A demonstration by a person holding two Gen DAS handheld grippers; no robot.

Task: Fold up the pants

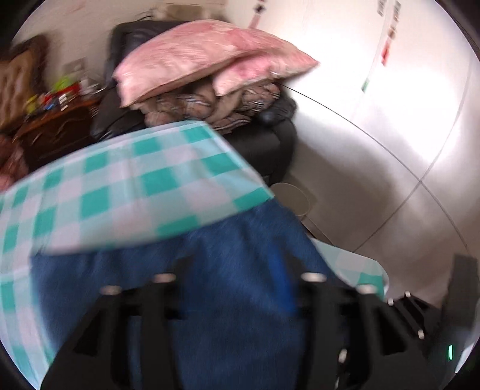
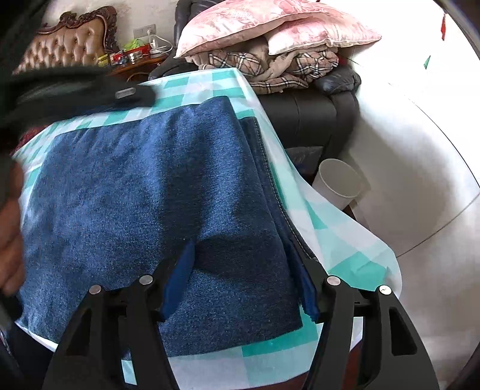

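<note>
Pants (image 2: pixel 144 195), one pair, folded, two pillows (image 2: pixel 270 27)

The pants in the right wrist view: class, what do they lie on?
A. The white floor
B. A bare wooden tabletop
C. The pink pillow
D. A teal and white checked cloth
D: the folded blue pants lie flat on the teal and white checked cloth, whose squares show around their edges; the pink pillow sits apart on the dark armchair behind.
</note>
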